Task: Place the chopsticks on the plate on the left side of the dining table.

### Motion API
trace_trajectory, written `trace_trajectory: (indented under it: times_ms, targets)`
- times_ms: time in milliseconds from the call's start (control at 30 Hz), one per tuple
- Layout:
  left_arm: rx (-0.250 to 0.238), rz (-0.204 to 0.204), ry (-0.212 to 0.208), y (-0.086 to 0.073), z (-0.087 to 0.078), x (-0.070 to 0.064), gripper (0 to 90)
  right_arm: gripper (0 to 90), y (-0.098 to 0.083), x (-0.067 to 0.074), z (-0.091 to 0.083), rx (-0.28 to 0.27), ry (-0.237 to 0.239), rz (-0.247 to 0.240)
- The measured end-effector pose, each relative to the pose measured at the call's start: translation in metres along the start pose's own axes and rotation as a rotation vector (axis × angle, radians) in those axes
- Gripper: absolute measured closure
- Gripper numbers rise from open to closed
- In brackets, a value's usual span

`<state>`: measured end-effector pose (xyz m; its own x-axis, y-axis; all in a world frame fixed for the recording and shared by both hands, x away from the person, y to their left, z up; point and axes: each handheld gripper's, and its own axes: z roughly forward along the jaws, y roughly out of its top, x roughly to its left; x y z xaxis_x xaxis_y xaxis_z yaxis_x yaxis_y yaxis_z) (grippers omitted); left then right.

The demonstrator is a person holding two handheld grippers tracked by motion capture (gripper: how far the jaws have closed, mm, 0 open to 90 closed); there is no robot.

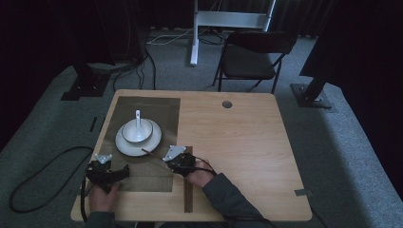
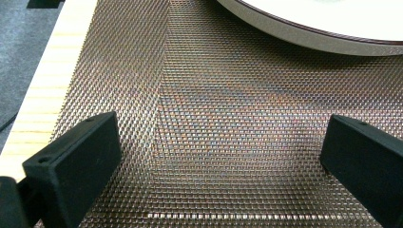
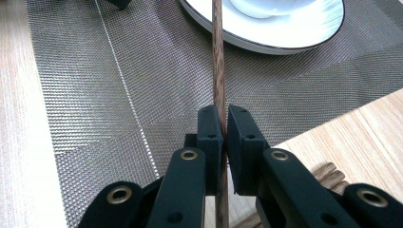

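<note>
Wooden chopstick [image 3: 218, 71] across plate [image 3: 304, 38] rim

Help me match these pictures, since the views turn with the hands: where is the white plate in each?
High view: the white plate sits left of centre on the placemat.
Left gripper view: its rim crosses the top right.
Right gripper view: top centre, behind the wooden chopstick.
Shared landmark: the woven placemat.

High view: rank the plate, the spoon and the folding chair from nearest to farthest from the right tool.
1. Plate, just up-left of the right tool, on the mat.
2. Spoon, standing in the bowl on that plate.
3. Folding chair, beyond the table's far edge.
</note>
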<state>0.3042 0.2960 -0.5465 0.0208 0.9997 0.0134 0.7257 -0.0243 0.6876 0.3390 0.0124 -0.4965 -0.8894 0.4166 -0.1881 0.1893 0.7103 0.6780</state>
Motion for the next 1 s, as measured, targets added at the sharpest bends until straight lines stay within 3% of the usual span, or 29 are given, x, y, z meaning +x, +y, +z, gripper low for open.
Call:
trace_trajectory:
  times_ms: [1000]
  targets:
    - [-0.001, 0.0, 0.0, 0.0, 0.0, 0.0, 0.2, 84.4, 0.019, -0.01, 0.01, -0.035, 0.066, -0.093]
